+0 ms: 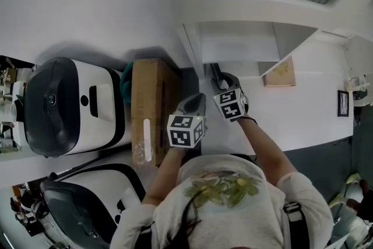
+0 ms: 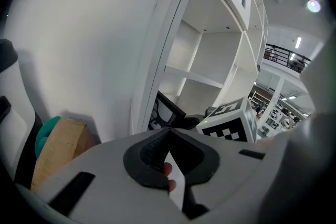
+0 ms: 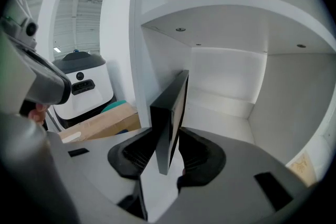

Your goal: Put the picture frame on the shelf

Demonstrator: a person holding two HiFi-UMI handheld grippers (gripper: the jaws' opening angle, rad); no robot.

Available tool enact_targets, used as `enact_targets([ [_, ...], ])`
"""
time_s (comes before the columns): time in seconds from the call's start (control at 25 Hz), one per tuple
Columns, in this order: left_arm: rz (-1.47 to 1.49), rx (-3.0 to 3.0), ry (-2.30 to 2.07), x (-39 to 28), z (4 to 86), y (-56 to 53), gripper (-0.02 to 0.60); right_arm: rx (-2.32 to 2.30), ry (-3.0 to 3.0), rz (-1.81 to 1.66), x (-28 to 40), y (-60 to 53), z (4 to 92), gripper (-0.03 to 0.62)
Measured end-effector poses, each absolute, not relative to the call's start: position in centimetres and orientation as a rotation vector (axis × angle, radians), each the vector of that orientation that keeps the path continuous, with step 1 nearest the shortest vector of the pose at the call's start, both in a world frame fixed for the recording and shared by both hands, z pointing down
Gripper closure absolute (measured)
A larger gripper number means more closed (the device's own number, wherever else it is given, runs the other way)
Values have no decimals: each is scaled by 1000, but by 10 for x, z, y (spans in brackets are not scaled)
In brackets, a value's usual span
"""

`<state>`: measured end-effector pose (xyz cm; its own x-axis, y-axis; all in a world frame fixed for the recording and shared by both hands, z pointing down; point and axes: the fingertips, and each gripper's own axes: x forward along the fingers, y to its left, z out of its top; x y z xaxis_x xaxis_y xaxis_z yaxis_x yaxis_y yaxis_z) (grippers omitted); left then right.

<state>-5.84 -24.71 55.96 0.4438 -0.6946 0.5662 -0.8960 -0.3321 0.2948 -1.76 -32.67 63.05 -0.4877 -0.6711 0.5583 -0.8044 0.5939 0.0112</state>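
Two jaws of the right gripper [image 3: 168,139] stand spread wide, and the black picture frame [image 3: 170,113] rises upright and edge-on between them. Its lower edge sits in the gap and the pads are not pressing on it. The gripper's body hides whether the frame's base rests on the board. Straight ahead of these jaws the frame stands inside a compartment of the white shelf [image 3: 226,105], with the compartment's back wall farther on. Low to this gripper's right a tan card [image 3: 302,165] shows at the shelf's edge. To its left, past the shelf's side panel, lies a cardboard box [image 3: 100,123], and beyond that a white machine [image 3: 84,84].

The left gripper [image 2: 168,134] is held just beside the right one, its jaws closed together on nothing. Ahead of it and to the right are the right gripper's marker cube [image 2: 231,120] and the frame.
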Motion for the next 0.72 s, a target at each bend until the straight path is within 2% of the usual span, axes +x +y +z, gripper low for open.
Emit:
enact_targets([
  [0.28, 452, 2129, -1326, -59, 560, -243, 558, 1193, -2283, 339, -3, -308, 631, 463],
  [0.4, 452, 2131, -1324, -60, 560, -243, 558, 1207, -2281, 315, 1, -304, 631, 502],
  [0.72, 455, 2132, -1321, -63, 561, -242, 558, 1212, -2289, 335, -3, -304, 631, 507],
])
